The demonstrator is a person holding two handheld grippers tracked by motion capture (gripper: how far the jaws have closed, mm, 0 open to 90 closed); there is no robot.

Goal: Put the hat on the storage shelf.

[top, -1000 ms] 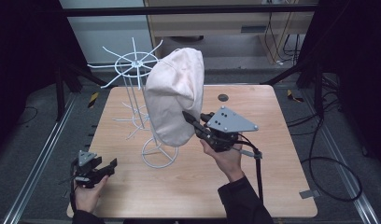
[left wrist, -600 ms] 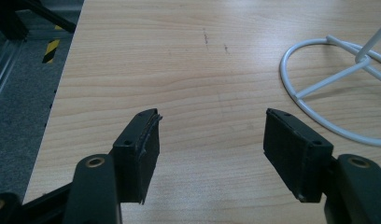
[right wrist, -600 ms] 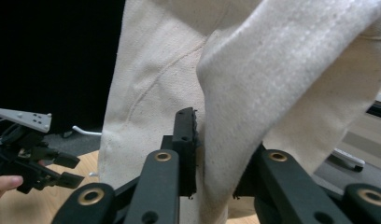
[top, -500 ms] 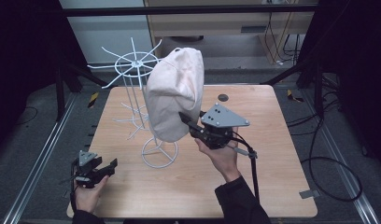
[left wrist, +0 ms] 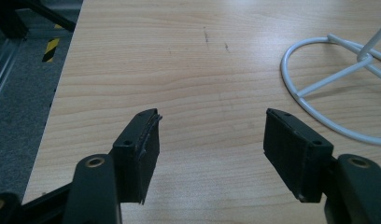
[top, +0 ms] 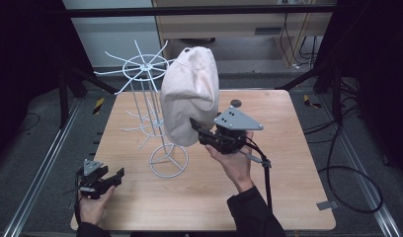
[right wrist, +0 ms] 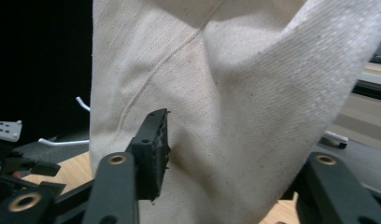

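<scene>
Right gripper [top: 195,124] risen slightly, one finger hidden behind cloth bag [top: 189,94], grip unclear, left gripper [left wrist: 212,140] agape

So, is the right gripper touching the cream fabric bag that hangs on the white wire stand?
Touching. In the right gripper view, the right gripper has the cream fabric bag between its jaws, and one black pad presses into the cloth, which creases there.

No legible text, label, brand, number or sign is found in any view. The only marking noted is a piece of yellow-and-black hazard striping [top: 98,105] on the floor beyond the tabletop's far left corner, also seen in the left gripper view [left wrist: 52,49]; it carries no characters.
</scene>
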